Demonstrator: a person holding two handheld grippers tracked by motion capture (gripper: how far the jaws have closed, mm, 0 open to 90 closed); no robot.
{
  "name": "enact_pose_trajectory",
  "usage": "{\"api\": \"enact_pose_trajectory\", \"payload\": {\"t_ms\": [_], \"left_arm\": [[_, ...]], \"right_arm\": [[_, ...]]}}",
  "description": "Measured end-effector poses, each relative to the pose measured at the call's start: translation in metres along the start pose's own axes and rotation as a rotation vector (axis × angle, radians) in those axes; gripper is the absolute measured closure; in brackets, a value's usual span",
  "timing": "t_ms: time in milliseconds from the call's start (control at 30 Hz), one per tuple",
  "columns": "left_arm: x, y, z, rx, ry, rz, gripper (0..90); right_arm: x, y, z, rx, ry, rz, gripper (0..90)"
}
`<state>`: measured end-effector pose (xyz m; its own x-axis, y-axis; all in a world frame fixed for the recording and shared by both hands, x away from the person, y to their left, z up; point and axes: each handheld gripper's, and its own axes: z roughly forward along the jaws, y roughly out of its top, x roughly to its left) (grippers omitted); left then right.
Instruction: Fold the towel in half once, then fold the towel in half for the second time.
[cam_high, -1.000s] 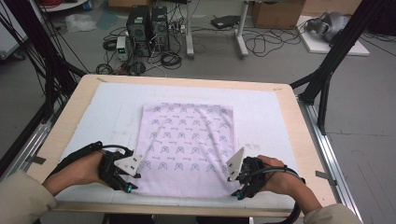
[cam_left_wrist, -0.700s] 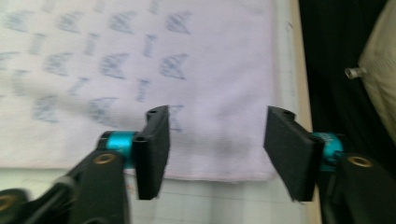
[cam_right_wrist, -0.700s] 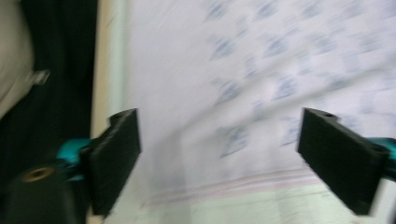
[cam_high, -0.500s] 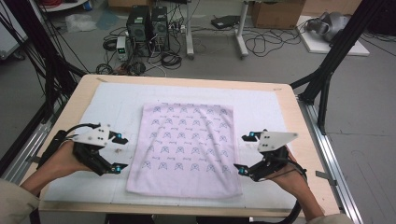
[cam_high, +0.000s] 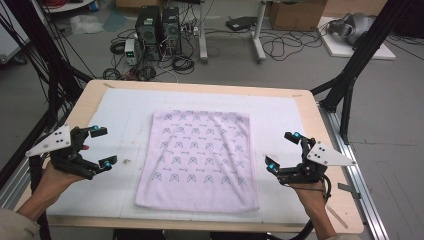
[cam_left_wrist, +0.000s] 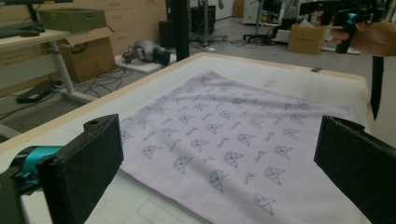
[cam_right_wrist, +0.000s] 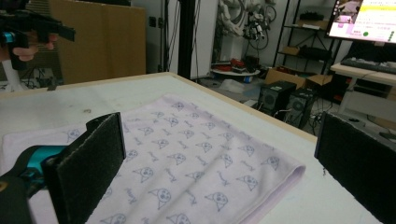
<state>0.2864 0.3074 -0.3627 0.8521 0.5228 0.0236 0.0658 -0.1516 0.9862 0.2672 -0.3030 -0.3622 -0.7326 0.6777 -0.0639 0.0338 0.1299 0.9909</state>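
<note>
The towel (cam_high: 197, 159) lies flat on the table (cam_high: 310, 107), apparently already laid out. It sits between the left gripper (cam_high: 100, 147) and right gripper (cam_high: 282, 151), whose empty jaws, just opened, stand spread; little seems left.
</note>
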Motion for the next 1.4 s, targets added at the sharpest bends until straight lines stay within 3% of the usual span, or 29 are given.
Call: {"api": "enact_pose_trajectory", "payload": {"t_ms": [167, 433, 733, 933, 1400], "left_arm": [[0.002, -0.007, -0.005, -0.007, 0.036, -0.016, 1.7], [0.003, -0.007, -0.005, -0.015, 0.042, -0.016, 1.7], [0.005, -0.003, -0.004, -0.003, 0.059, -0.007, 1.8], [0.015, 0.007, 0.006, 0.017, 0.070, 0.001, 1.8], [0.063, 0.038, 0.060, 0.189, 0.100, 0.014, 1.8]], "right_arm": [[0.001, -0.005, 0.000, -0.006, -0.011, 0.004, 1.0], [0.001, -0.006, 0.001, -0.006, -0.021, -0.001, 0.9], [-0.001, -0.006, 0.006, 0.018, -0.017, -0.003, 1.0], [-0.007, 0.002, 0.016, 0.039, -0.016, -0.013, 1.0], [-0.055, 0.035, 0.069, 0.254, 0.010, -0.072, 1.1]]}}
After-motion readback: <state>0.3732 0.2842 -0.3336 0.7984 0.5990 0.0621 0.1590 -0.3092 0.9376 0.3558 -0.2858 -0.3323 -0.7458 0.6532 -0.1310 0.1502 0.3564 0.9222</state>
